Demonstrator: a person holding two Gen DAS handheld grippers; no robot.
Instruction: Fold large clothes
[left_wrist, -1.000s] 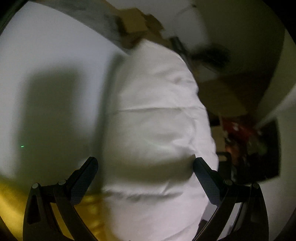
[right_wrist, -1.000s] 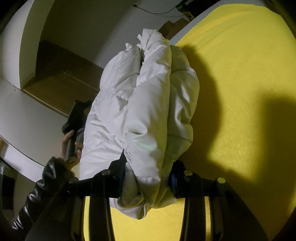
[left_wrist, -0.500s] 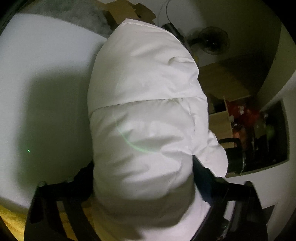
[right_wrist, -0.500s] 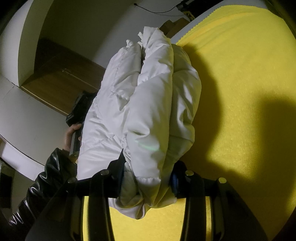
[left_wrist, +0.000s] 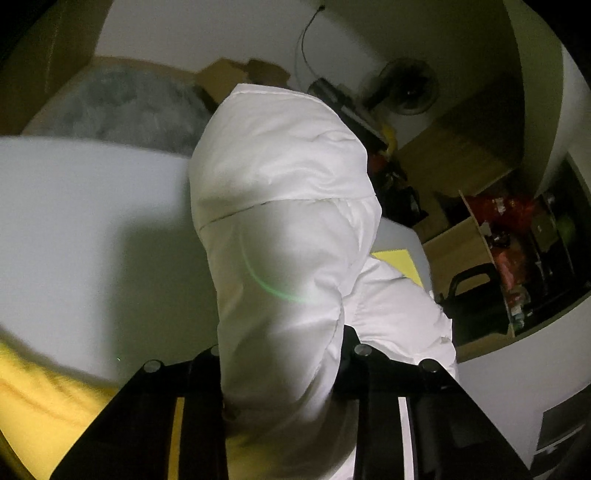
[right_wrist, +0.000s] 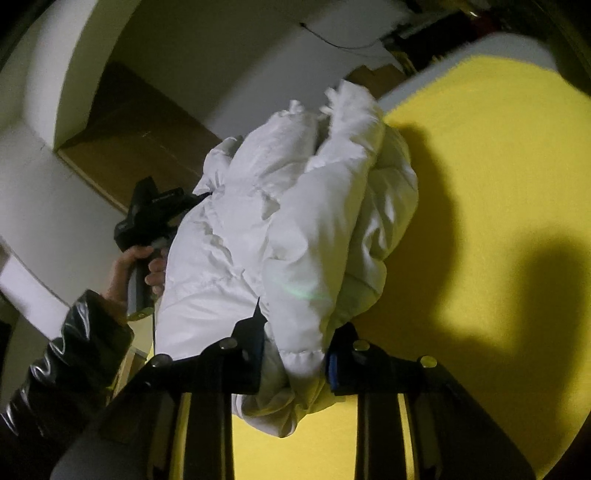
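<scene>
Left gripper (left_wrist: 280, 354) is clamping the white jacket (left_wrist: 280, 206) between closed jaws. Right gripper (right_wrist: 295, 347) is pinching a bunched fold likewise. The left hand (right_wrist: 136, 266), black-sleeved, is gripping its handle.

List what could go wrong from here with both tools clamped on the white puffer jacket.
1. The right tool pinches a thick, bunched wad of the white puffer jacket; the slick padding could squeeze out of the jaws.
2. The left tool holds only a rounded puffy section, so a pull apart may free one side.
3. The jacket hangs crumpled above the yellow cover; lowered like this, it would likely land in a heap, not flat.
</scene>
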